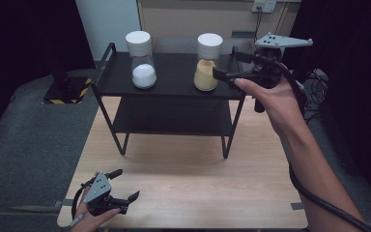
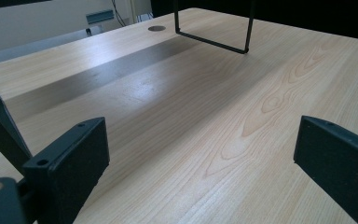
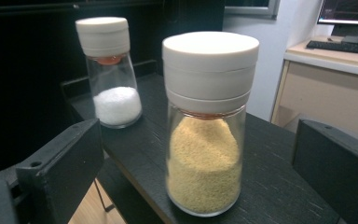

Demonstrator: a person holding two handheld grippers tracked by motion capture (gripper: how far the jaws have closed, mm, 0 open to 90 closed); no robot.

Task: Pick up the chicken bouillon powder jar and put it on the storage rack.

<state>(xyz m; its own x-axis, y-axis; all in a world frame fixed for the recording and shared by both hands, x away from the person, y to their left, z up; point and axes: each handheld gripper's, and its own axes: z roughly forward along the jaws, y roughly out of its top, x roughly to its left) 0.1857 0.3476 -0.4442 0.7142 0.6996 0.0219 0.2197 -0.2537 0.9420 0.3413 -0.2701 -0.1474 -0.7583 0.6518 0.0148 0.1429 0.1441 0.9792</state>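
A pale wooden tabletop [image 1: 188, 188] carries a black two-tier shelf [image 1: 174, 84], with dark curtains at both sides. On the shelf's top tier stand two glass jars with white lids: the jar of yellow grains [image 1: 206, 63] toward my right and the jar of white grains [image 1: 141, 60] well apart to its left. My right gripper [image 1: 227, 67] is level with the yellow jar, just beside it, jaws spread wide and holding nothing. In the right gripper view that jar [image 3: 206, 140] stands upright ahead of the jaws, between them in line, not touched. My left gripper [image 1: 121, 186] rests low near the tabletop's front edge, jaws released over bare wood.
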